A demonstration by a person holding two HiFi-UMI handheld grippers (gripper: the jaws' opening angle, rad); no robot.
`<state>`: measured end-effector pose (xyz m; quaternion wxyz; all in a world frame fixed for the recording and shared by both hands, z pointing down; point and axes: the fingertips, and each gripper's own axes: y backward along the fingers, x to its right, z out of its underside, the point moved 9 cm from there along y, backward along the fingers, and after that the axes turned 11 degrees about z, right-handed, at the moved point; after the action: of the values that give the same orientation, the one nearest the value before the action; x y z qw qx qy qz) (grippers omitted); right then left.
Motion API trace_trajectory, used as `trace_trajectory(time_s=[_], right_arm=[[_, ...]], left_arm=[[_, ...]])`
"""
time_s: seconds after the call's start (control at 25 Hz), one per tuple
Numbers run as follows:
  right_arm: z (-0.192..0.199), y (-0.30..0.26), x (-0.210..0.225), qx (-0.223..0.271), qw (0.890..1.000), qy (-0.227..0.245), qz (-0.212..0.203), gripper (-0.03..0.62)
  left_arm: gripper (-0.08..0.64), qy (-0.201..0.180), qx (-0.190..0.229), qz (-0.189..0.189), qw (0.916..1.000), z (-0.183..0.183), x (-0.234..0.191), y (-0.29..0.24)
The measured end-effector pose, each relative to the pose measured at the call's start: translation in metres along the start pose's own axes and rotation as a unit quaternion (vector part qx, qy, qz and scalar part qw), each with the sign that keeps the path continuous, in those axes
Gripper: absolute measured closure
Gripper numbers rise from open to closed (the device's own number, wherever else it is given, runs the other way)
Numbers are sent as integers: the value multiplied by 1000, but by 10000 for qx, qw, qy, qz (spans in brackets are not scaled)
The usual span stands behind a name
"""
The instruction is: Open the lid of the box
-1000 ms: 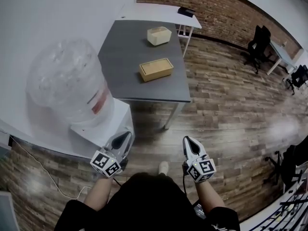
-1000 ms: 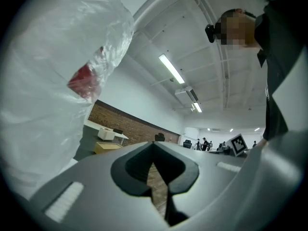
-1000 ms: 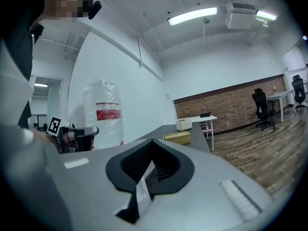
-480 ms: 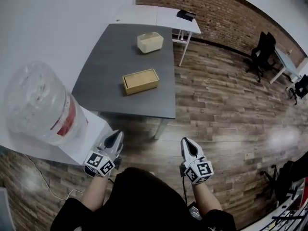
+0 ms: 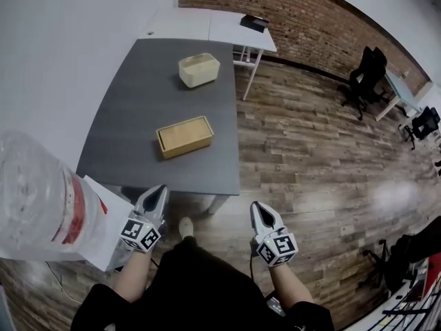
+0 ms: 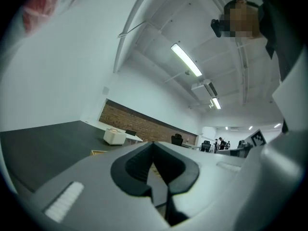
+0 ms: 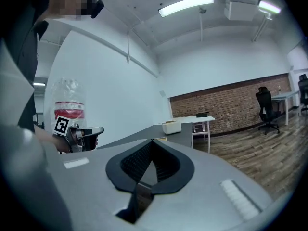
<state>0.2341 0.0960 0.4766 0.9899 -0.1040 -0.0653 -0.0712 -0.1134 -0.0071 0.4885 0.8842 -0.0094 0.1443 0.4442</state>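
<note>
Now you hold both grippers low in front of you, short of the near edge of the dark grey table (image 5: pixel 131 95) and touching nothing on it. Your left gripper (image 5: pixel 156 197) has its jaws pressed together with nothing between them, as its own view (image 6: pixel 154 146) shows. Your right gripper (image 5: pixel 259 214) is closed up the same way and is just as empty (image 7: pixel 151 143). The two are held apart at about your shoulders' width, both pointing toward the table.

Two boxes lie on the table. The tan box (image 5: pixel 184 136) is nearer to you, about mid-table. It is low and rectangular, with a pale flat top inside a slightly darker rim, and it sits a little askew to the table's edges. Its lid lies flat and closed. From your left gripper view only a sliver of it (image 6: pixel 99 152) shows above the jaw housing.

The cream box (image 5: pixel 199 69) stands farther back, well apart from the tan one. It is taller, with rounded corners and a top that is also in place (image 7: pixel 172 127).

At your left, a clear water bottle (image 5: pixel 41 198) with a red label sits close beside the left gripper. Beyond the table stands a white desk (image 5: pixel 207 25).
</note>
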Motion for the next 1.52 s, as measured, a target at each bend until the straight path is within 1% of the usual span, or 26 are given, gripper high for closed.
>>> trace_trajectory(time_s=[0.2,0.32,0.44,0.52,0.64,0.8,0.96,1.0,1.08,1.12,1.28,1.32,1.4,1.44,1.52], right_arm=[[-32,-71,2,49,9995,284,-115,589],[-46,-107,-3,-4,9993,280,-227,589],[-47,-136,-8,-173,9988,330,-322,589],[-44,-158,-9,-310,9984,305,-369,589],[-34,-188,-12,-518,9975,236,-421,589],[-19,-220,-11,-869,9946,116,-558,589],[-15,-257,-1,-1056,9918,185,-699,589],[-15,-266,3,-1099,9909,186,-750,589],[-15,-283,10,-1209,9888,172,-859,589],[-15,-292,13,-1274,9876,143,-910,589],[-14,-324,24,-1524,9822,27,-1094,588],[-11,-332,26,-1628,9801,0,-1137,580],[-1,-344,29,-1938,9731,-117,-1237,519],[4,-348,30,-2116,9688,-187,-1277,499],[15,-355,32,-2417,9608,-335,-1318,480]], left_arm=[[560,-90,149,-185,9997,-9,-54,-48],[560,30,167,-407,9990,-12,-80,-62],[560,170,-22,-515,9985,-8,-98,-67],[560,190,-208,-577,9979,-3,-110,-71],[560,250,-473,-775,9956,5,-129,-72],[558,464,-808,-1240,9879,18,-151,-70],[554,684,-982,-1633,9793,28,-169,-77],[546,745,-1035,-1698,9772,30,-172,-80],[475,859,-1163,-1833,9724,36,-176,-88],[459,905,-1226,-1918,9695,38,-177,-91],[443,1137,-1396,-2211,9585,49,-177,-96],[443,1216,-1418,-2273,9558,52,-177,-96],[440,1356,-1446,-2384,9507,57,-176,-95],[440,1405,-1463,-2423,9488,59,-176,-94],[440,1463,-1526,-2463,9459,63,-177,-94]])
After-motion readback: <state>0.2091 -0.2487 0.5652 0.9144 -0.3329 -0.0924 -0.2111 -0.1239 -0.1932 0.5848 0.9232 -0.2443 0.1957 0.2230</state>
